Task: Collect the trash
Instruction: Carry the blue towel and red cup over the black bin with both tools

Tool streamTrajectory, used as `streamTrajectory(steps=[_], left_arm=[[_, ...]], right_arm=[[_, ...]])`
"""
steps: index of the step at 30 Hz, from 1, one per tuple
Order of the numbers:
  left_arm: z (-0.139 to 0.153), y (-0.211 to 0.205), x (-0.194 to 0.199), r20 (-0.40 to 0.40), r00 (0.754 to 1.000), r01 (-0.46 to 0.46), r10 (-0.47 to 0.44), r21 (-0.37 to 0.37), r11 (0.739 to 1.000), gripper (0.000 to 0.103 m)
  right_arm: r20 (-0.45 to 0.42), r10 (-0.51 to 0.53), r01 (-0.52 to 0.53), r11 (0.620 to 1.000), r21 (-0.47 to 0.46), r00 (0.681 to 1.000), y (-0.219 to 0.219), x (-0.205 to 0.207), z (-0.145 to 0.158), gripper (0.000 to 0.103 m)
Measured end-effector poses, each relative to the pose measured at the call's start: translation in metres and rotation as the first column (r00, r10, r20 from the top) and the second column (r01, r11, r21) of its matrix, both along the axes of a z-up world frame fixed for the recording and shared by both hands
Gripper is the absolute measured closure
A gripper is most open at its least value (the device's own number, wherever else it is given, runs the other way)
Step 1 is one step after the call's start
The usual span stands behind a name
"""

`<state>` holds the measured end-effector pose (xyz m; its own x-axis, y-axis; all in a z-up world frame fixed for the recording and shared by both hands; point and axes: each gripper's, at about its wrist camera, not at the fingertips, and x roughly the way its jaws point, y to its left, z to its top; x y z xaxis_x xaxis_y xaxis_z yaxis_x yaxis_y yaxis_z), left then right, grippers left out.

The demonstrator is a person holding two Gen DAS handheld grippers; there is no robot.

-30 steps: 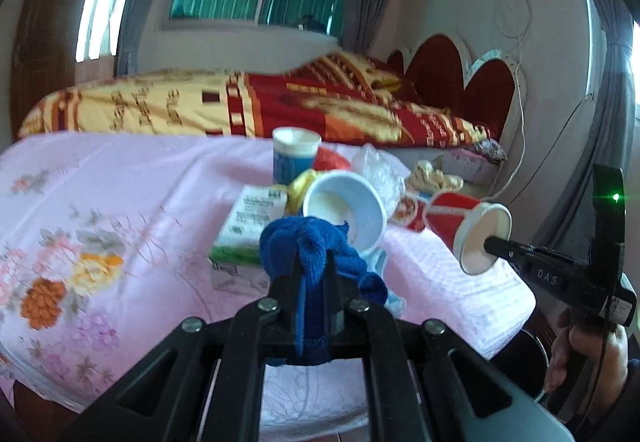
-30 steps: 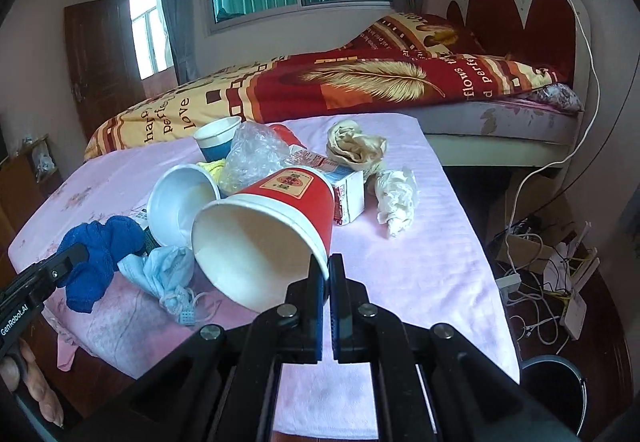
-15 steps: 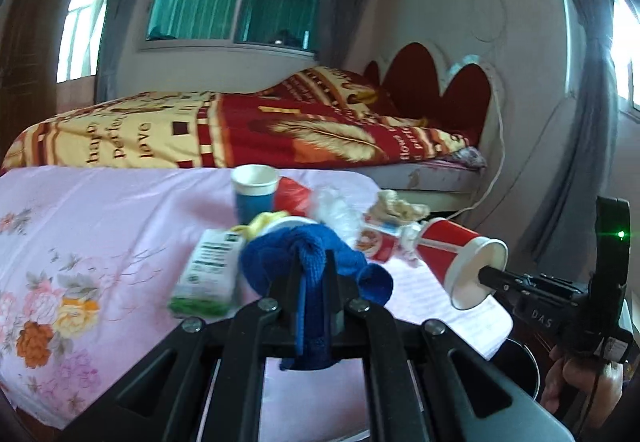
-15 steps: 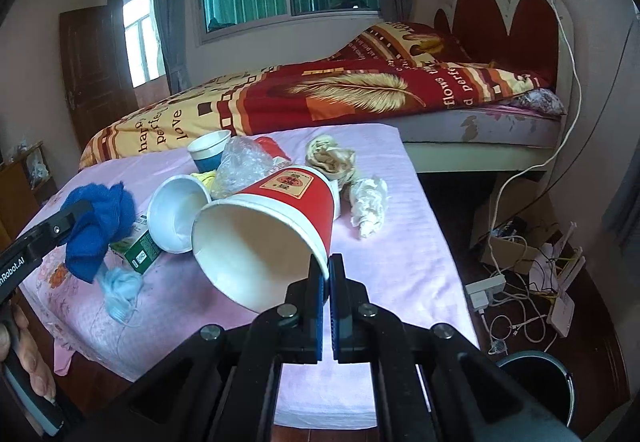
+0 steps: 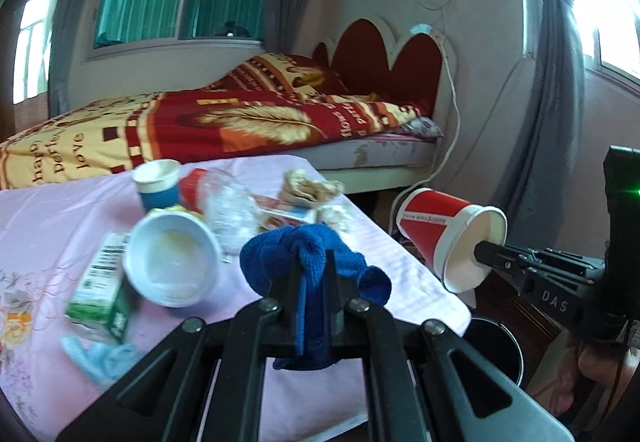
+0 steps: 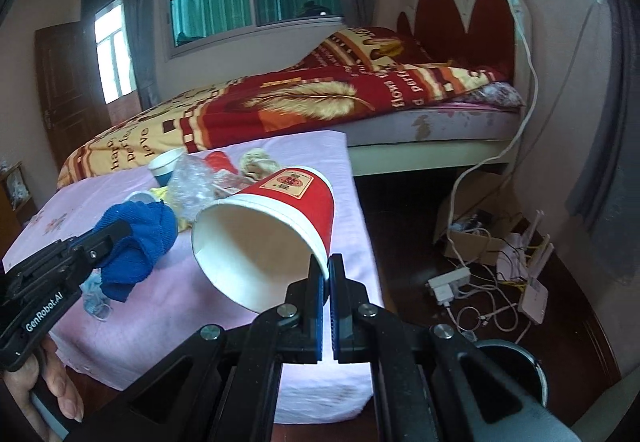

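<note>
My left gripper (image 5: 316, 282) and right gripper (image 6: 329, 274) both hang off the near right corner of the worktop (image 6: 224, 286), each with its jaws full, so neither has a free bite. Below, the dark bin (image 6: 516, 366) stands open-mouthed on bare floor, with nothing over it. Farther right, the cables and power strip (image 6: 448, 284) and a cardboard box (image 6: 476, 238) clutter the floor. The far left worktop is crowded: white cup (image 5: 172, 256), green carton (image 5: 102, 286), blue cup (image 5: 157, 182). The bed (image 6: 400, 122) closes the far side.
</note>
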<state>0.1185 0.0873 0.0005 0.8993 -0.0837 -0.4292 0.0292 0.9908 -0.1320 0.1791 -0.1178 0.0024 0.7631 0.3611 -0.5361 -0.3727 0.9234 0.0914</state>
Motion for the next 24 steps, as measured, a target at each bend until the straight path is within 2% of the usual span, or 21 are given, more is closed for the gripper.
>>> streamTrajectory(steps=[13, 24], left_arm=[[-0.006, -0.063, 0.004, -0.022, 0.992, 0.124, -0.125, -0.008, 0.992, 0.096], [-0.011, -0.133, 0.0, -0.041, 0.963, 0.266, -0.266, -0.01, 0.964, 0.096]], right_arm=[[-0.013, -0.112, 0.112, 0.993, -0.032, 0.994, -0.065, -0.017, -0.008, 0.1], [-0.041, -0.234, 0.233, 0.972, -0.037, 0.971, -0.135, -0.037, -0.019, 0.1]])
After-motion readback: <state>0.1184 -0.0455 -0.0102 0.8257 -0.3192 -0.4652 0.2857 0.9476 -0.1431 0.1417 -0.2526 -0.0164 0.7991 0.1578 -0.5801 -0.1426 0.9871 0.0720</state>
